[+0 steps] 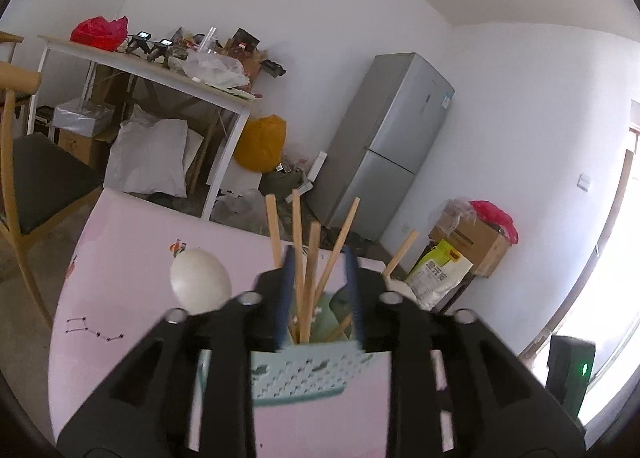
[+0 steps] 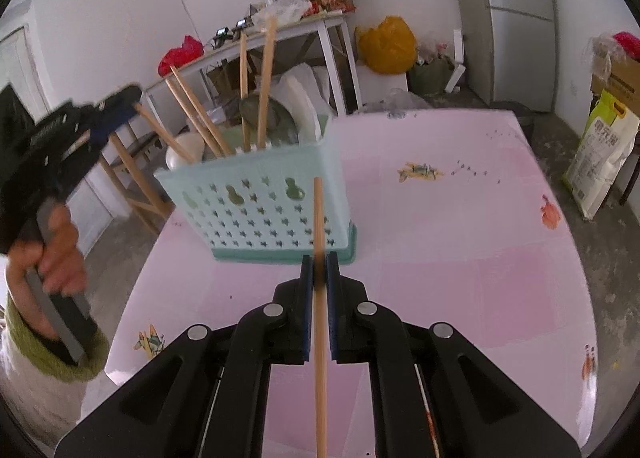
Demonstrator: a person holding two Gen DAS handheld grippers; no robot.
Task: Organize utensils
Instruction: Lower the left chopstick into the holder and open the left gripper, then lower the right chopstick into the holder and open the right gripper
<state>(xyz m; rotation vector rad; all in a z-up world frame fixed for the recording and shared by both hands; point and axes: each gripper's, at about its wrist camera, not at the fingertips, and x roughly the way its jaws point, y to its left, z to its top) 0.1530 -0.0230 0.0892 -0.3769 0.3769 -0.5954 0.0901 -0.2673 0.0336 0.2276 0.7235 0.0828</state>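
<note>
Right wrist: right gripper (image 2: 319, 272) fingers clamp one chopstick (image 2: 319, 225); five stand in basket (image 2: 264, 205) (left gripper (image 1: 318, 258) fingers apart).

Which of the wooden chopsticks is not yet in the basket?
The chopstick clamped in the right gripper, in front of the basket; the other chopsticks stand inside it.

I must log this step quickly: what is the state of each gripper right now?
Left gripper: open, holding nothing; chopsticks standing in the utensil basket show between its fingers.
Right gripper: closed on one wooden chopstick.
</note>
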